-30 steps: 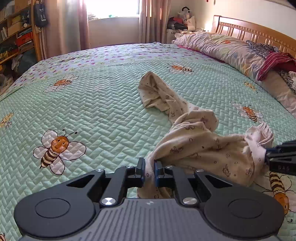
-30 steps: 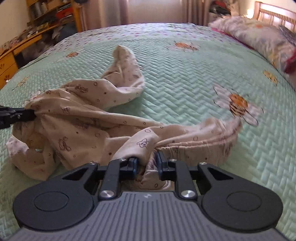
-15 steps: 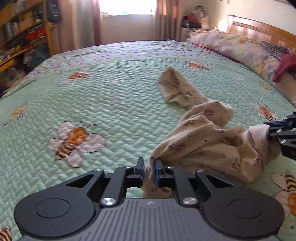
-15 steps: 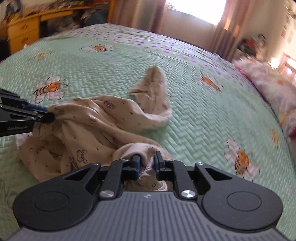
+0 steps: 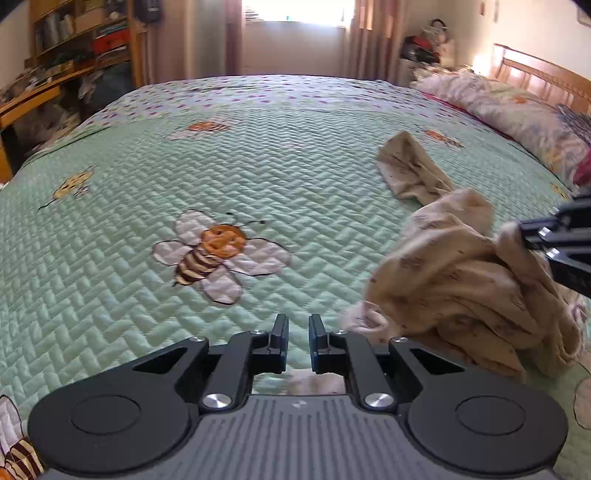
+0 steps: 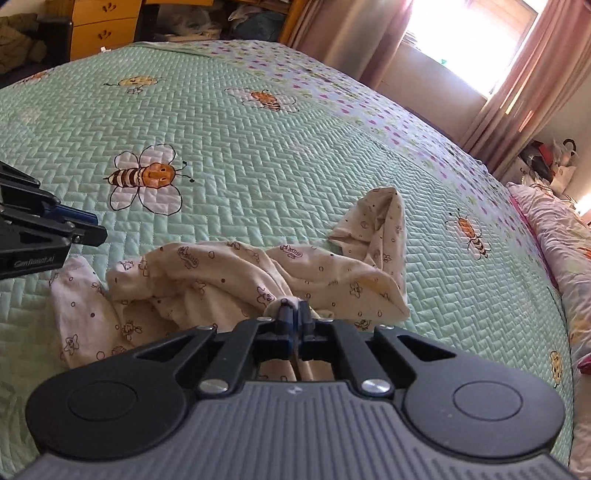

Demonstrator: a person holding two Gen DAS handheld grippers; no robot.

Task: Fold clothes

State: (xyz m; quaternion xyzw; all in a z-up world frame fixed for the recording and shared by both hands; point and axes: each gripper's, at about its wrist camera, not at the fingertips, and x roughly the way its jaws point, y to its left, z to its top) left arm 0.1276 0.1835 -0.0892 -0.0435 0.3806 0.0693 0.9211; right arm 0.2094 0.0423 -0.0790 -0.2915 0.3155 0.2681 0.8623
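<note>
Left wrist view: the left gripper (image 5: 296, 341) hangs low over the quilt (image 5: 258, 177) with a narrow gap between its 2 fingers and nothing in it; green quilt shows through the gap. The garment (image 5: 454, 280), a cream printed piece, lies crumpled on the bed to the right of the gripper, its near edge just beside the right finger but not between the pads. One long part of it trails away toward the pillows (image 5: 517, 114). At the right edge the right gripper (image 5: 524, 236) reaches in, its tip against the top of the bunched cloth. A large bee (image 5: 218, 254) is stitched on the quilt ahead. A wooden headboard (image 5: 543, 77) stands beyond the pillows, and shelves (image 5: 85, 40) crowded with things line the left wall; what they hold is too small to tell.

Right wrist view: the right gripper (image 6: 294, 316) is closed tight on a fold of the garment (image 6: 229, 277), the cloth pinched between its pads and lifted into a small peak. The rest spreads over the quilt (image 6: 258, 147) to the left and ahead. The left gripper (image 6: 90, 230) enters from the left, its tip above the quilt and apart from the cloth. Only this view shows the yellow drawers (image 6: 105, 27) and the bright window (image 6: 469, 40) with pink curtains.
</note>
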